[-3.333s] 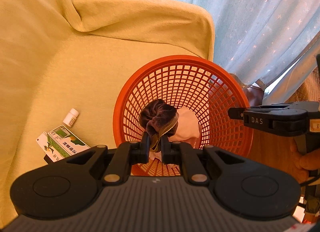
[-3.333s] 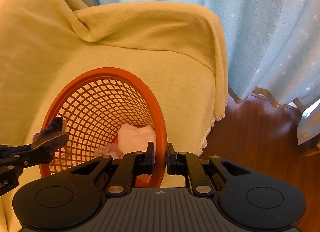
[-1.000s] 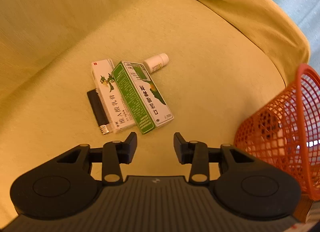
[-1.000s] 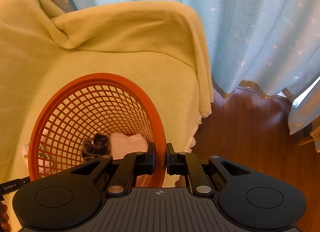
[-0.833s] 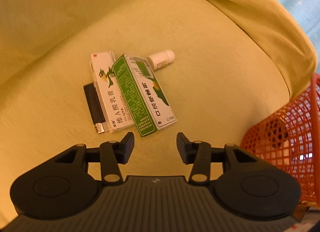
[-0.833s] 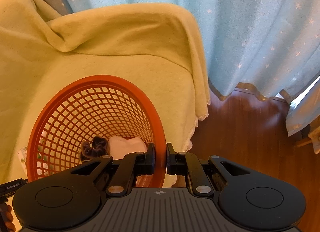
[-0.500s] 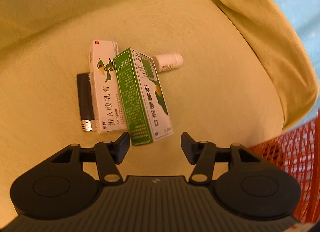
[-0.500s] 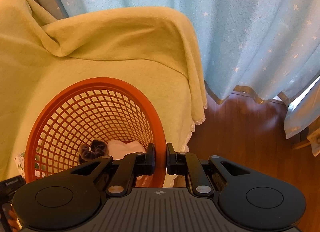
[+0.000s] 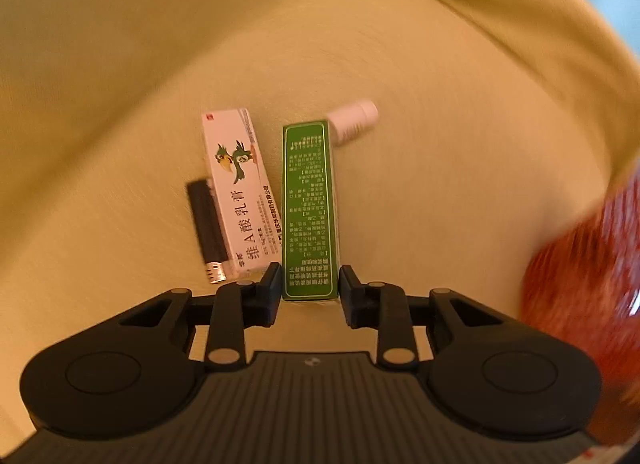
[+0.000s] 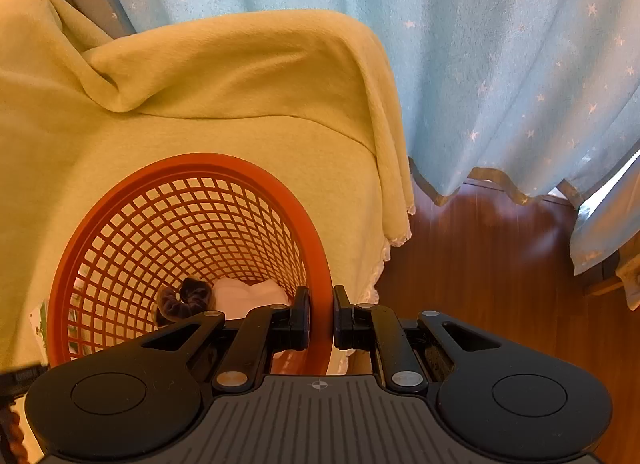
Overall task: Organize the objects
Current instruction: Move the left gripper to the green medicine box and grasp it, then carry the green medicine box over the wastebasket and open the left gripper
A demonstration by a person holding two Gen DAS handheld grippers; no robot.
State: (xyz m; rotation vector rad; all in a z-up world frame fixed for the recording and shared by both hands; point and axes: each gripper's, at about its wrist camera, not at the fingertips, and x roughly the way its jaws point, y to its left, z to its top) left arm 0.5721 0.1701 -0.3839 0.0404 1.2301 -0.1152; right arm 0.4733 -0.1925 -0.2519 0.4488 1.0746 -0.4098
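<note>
Bracketing the near end of the green medicine box, the left gripper has a finger on each side of the carton; the left one looks against it, the right one shows a sliver of gap, so I can't tell whether it is clamped yet. The box stands on its long edge on the yellow blanket, pointing toward twelve o'clock from the tool. Just beside it at eleven o'clock lies the white ointment box with the bird drawing, and touching that on its far left is a black lighter. A small white bottle lies on its side at one o'clock, partly behind the green carton's far end. Over at three o'clock is the orange mesh basket, blurred in the left view; the right gripper is clenched on its rim, steadying it. Inside, toward the bottom, sit a dark velvet scrunchie and something soft and white I can't identify. By my reckoning the tidying is less than half done: two things are in, while four are not, the green box first in line.
</note>
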